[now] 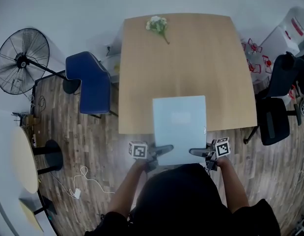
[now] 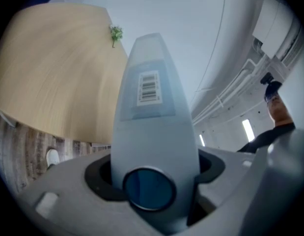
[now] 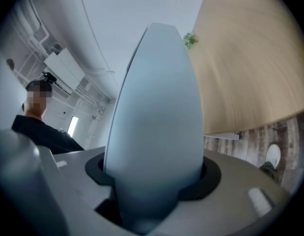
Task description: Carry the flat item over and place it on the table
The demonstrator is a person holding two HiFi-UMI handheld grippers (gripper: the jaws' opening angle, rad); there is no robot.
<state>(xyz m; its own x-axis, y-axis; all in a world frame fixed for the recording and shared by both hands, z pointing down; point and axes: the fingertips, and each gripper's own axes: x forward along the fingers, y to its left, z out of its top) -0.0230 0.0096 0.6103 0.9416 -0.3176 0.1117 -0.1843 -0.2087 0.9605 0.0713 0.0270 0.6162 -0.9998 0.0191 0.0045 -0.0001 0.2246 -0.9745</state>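
Wooden table (image 1: 142,73) ahead, pale blue board (image 1: 179,127) poised across its six o'clock edge, left gripper (image 1: 160,151) and right gripper (image 1: 197,152) clamping its near corners, and an early or uneven release could tip it floorward.

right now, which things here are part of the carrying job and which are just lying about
Part of the job:
- pale blue flat rectangular panel
- left claw and right claw, both closed on the panel's near edge
- light wooden table

Just lying about:
- small bunch of white flowers at the table's far edge
- blue padded chair
- black standing fan
- black office chair
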